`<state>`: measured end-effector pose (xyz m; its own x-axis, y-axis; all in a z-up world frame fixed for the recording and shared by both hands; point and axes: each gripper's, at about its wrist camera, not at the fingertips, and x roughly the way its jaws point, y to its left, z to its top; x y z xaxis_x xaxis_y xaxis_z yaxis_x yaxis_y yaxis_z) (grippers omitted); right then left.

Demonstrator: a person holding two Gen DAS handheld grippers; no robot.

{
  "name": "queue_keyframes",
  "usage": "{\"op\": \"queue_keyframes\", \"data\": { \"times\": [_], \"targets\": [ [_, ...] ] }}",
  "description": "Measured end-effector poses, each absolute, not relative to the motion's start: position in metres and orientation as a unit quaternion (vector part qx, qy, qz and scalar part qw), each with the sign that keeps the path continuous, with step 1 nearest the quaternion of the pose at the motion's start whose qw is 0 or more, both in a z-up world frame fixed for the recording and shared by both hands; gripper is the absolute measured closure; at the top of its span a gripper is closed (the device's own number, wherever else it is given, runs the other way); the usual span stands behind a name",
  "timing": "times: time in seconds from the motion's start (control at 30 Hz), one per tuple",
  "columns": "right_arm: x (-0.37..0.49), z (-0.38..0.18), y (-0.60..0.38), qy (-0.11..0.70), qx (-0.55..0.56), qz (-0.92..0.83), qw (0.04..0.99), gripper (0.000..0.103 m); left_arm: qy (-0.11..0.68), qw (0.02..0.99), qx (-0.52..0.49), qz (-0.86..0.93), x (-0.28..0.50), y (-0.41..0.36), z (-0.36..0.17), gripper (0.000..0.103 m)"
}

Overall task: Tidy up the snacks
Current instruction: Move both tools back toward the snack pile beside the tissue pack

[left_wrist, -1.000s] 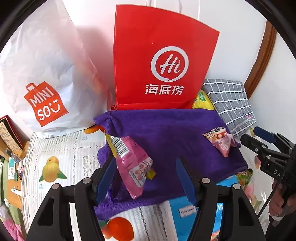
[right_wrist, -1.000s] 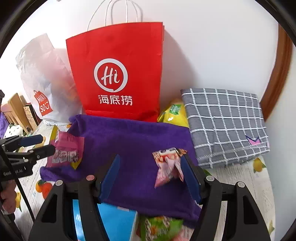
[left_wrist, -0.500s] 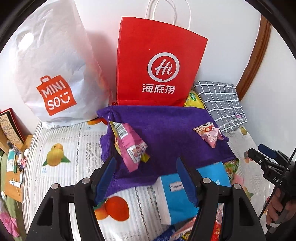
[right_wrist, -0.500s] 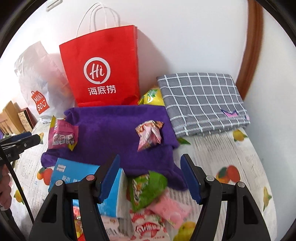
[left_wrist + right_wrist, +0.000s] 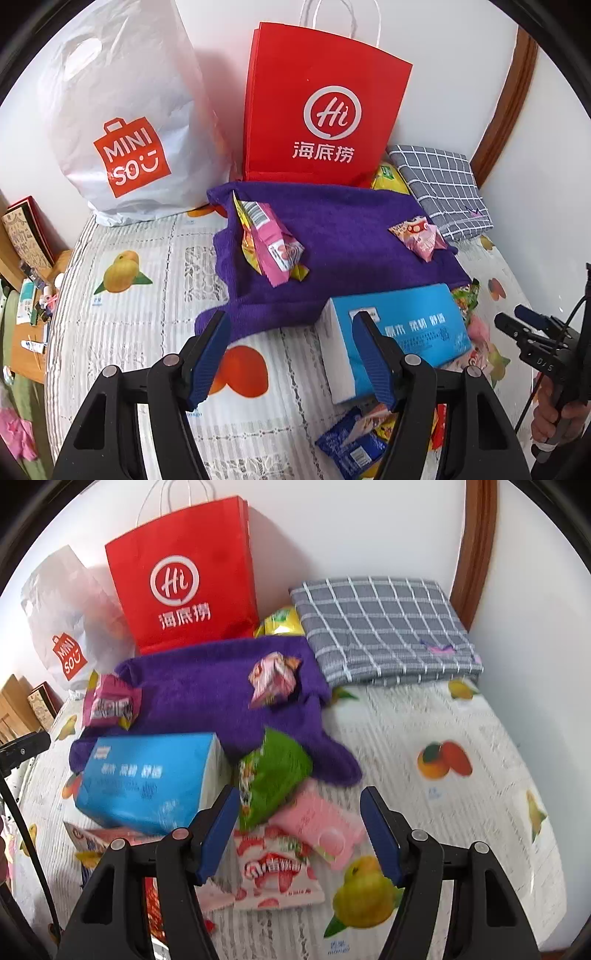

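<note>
Snacks [image 5: 275, 864] lie heaped on the bed just ahead of your right gripper [image 5: 299, 834], beside the blue box [image 5: 151, 775]; two packets already sit on the purple towel [image 5: 351, 229]. Both your grippers, left gripper [image 5: 291, 354] included, have jaws released and empty. You seem between picks: next, lower onto one packet.

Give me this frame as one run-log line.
left gripper: open, empty | right gripper: open, empty | purple towel: two snack packets on it | snack pile: beside blue box
</note>
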<state>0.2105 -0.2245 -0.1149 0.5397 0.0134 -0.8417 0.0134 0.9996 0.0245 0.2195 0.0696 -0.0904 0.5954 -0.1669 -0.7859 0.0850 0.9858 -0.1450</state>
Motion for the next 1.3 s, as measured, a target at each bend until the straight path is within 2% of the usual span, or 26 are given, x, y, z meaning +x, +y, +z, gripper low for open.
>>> {"op": "queue_keyframes", "data": {
  "times": [0.33,1.3],
  "targets": [
    [0.200,-0.139,-0.223,0.511,0.008,0.005,0.860,0.036,0.446,0.891,-0.049,-0.066,0.205,0.073,-0.091,0.037],
    [0.181,-0.153,-0.221,0.521,0.006,0.022,0.853,0.036,0.448,0.891,-0.038,-0.063,0.180,0.058,-0.086,0.037]
  ]
}}
